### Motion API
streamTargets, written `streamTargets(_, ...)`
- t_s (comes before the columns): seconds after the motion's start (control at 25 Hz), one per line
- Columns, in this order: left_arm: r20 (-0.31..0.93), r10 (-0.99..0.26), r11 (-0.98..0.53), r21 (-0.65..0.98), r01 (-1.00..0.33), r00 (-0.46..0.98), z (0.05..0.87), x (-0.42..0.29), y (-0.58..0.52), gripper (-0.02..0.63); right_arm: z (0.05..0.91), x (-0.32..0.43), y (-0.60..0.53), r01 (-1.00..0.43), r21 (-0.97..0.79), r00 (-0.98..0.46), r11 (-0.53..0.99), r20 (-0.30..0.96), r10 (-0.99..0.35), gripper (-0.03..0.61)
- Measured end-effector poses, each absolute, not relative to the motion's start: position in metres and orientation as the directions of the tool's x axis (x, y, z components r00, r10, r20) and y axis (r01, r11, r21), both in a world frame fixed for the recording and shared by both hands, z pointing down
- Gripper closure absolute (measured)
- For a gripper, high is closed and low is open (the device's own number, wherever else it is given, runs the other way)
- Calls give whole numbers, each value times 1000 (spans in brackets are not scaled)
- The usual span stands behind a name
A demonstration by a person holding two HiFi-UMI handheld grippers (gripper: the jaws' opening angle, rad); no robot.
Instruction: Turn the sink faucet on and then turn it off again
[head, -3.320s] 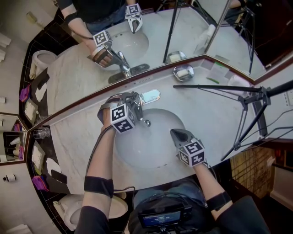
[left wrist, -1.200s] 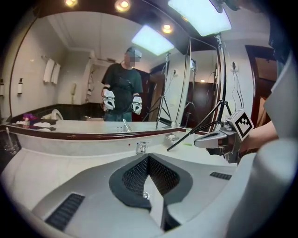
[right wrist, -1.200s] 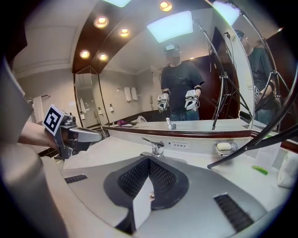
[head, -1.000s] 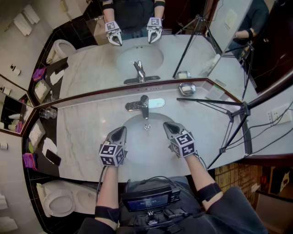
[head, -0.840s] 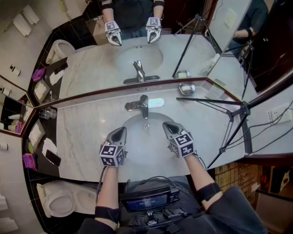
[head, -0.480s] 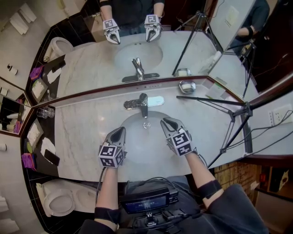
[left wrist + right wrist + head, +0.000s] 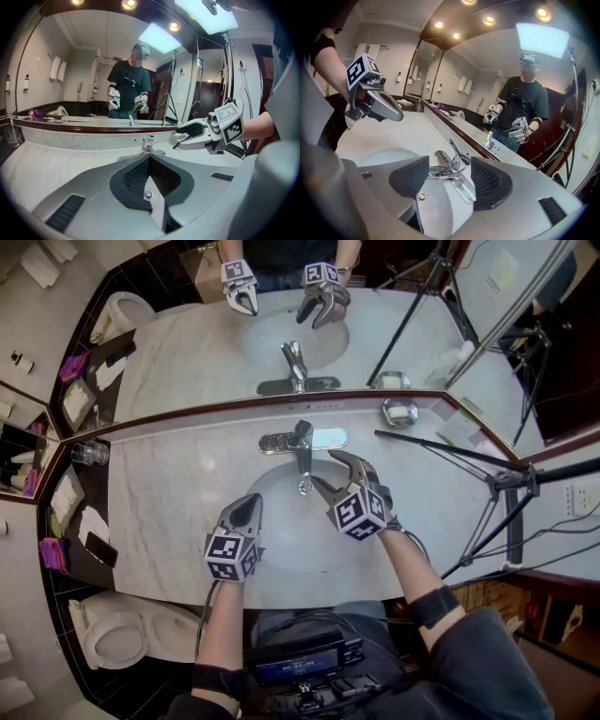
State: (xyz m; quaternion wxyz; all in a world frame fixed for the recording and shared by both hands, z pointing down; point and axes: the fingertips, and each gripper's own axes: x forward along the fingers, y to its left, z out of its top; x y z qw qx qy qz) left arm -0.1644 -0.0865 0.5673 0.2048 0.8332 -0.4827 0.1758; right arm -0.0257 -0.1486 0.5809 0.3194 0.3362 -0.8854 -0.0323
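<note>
The chrome faucet [image 7: 302, 442] stands at the back rim of the white sink basin [image 7: 281, 535], its lever pointing up. No water shows at the spout. My right gripper [image 7: 336, 474] hangs over the basin just right of the spout and is rolled on its side. Its jaws have just been opening and stand wide apart. In the right gripper view the faucet [image 7: 449, 165] lies ahead in the gap of the right gripper [image 7: 450, 177], clear of both pads. My left gripper [image 7: 251, 504] is shut and holds nothing, over the basin's front left. It points at the faucet [image 7: 148, 143].
A mirror runs along the back of the marble counter [image 7: 169, 502]. A soap dish [image 7: 400, 412] sits right of the faucet and a glass [image 7: 84, 454] at the far left. A tripod [image 7: 497, 486] stands at the right, a toilet [image 7: 112, 638] at lower left.
The right gripper has moved left and forward towards the faucet, rolled onto its side and opened its jaws. The left gripper has stayed almost in place, shut.
</note>
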Motion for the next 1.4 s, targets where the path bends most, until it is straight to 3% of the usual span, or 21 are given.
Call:
streamTargets(0.12,491,-734,-445,174,-878,469,570,-165,-89,611,588,-40,-162,-507,318,-573,801,570,-589,238)
streamTargets(0.44,500,-733,-431,184,-883,462,581,-170,-87,611,603,-70,-194,-373,406,-565,834,614,-551,241)
streamTargets(0.64,503,-732,-424,192,-885,460,586,-172,-84,611,616,-81,-201,-279,436,-550,856,658,-515,299)
streamTargets(0.8,504,-736,-415,193,-889,452,587,-177,-83,611,620,-89,-206,-252,455,-544,854,664,-513,385)
streamTargets(1.4,510,-734,-390,225,-893,449,597,-180,-81,611,627,-95,-204,-179,528,-499,830,679,-539,414)
